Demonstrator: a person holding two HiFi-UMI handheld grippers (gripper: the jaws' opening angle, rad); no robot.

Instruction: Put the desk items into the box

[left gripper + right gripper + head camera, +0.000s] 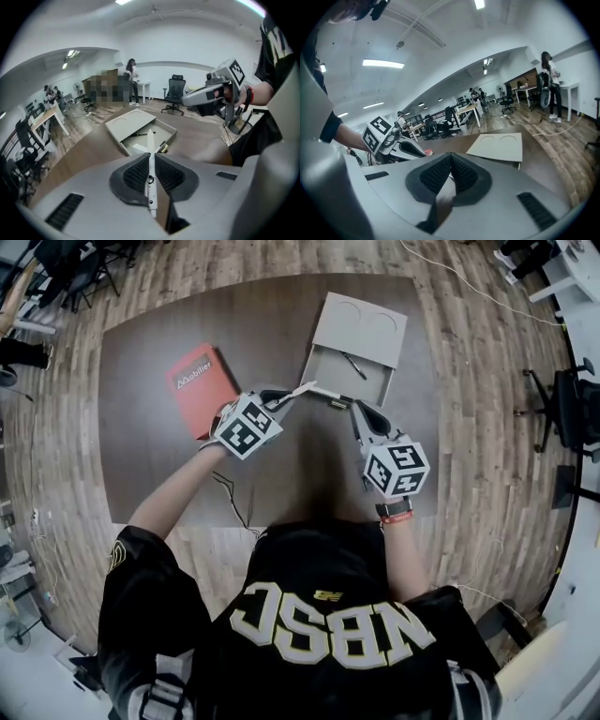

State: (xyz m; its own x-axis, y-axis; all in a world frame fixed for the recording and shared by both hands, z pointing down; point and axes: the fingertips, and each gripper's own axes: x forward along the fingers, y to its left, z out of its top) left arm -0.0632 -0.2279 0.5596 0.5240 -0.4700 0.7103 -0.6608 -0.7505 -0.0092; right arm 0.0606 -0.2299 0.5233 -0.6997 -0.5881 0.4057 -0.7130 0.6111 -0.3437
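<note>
Table [150, 427]: dark, with the box at its far right
Box [328, 367]: tray open, a dark pen [354, 367] lay inside
Red notebook [199, 388]: left of the box, unpacked
Left gripper [278, 399]: clamped on the white pen [151, 173], at the box's near edge
Right gripper [361, 411]: jaws pressed together, empty
Risk: the thin barrel, pinched at one spot, could pivot on release, hit the rim and roll onto the table

Left gripper [281, 399] clamped on white pen [150, 145]; right gripper [358, 409] jaws together, apparently empty; both forearms forward.
</note>
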